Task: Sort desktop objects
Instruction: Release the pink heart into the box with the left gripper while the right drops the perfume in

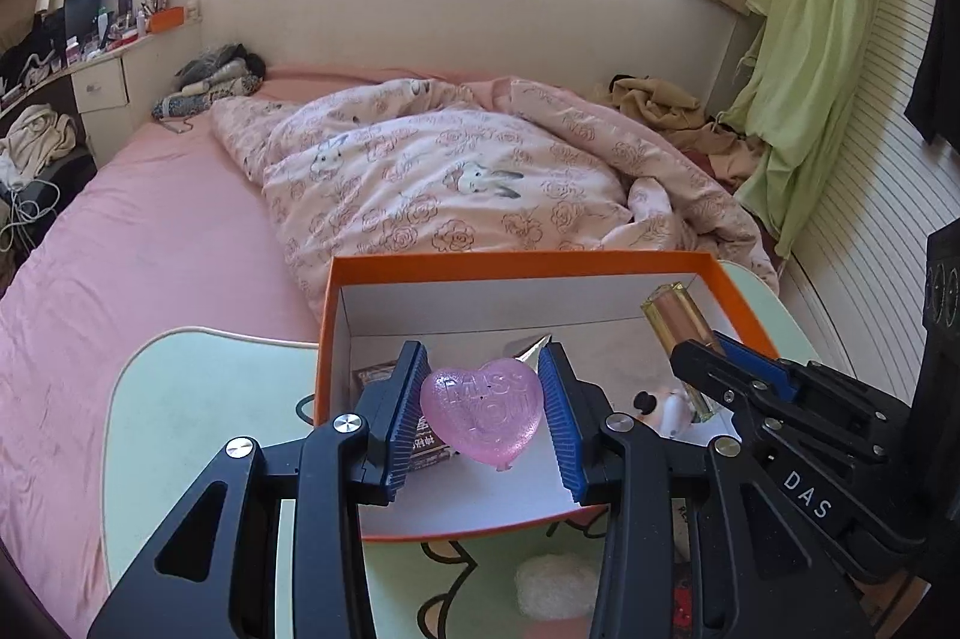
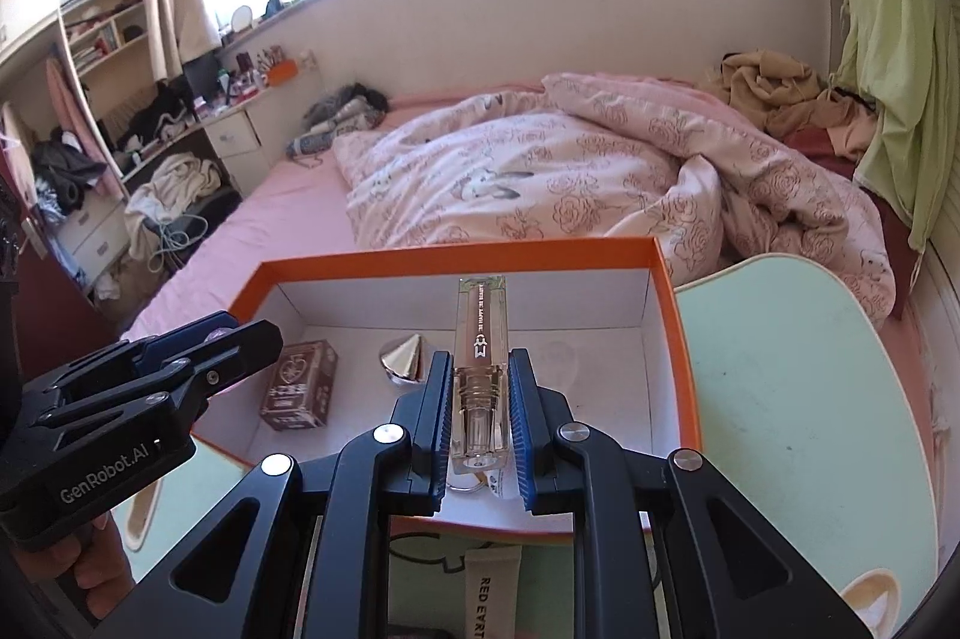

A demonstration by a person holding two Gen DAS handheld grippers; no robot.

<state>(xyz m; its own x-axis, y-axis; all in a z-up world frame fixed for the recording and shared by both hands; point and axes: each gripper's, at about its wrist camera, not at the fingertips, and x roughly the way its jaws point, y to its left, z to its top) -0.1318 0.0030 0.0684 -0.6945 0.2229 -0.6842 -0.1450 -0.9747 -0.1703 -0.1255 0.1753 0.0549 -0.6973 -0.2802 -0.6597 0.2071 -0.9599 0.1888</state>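
My left gripper [image 1: 482, 387] is shut on a pink translucent heart [image 1: 482, 408] marked "MISS YOU" and holds it over the orange box [image 1: 516, 262]. My right gripper [image 2: 480, 387] is shut on a clear lip gloss tube [image 2: 480, 339] with peach contents and holds it over the same box [image 2: 456, 250]. Each gripper shows in the other's view: the right one [image 1: 720, 357] and the left one [image 2: 234, 333]. In the box lie a brown card box [image 2: 298, 386] and a silver cone [image 2: 403, 358]. A small white figure [image 1: 666, 408] sits near the box's right side.
The box stands on a pale green table [image 2: 798, 387] against a pink bed [image 1: 150, 243] with a rumpled floral quilt. A tube labelled "RED EARTH" [image 2: 489, 591] and a white fluffy ball [image 1: 555, 585] lie on the table in front of the box.
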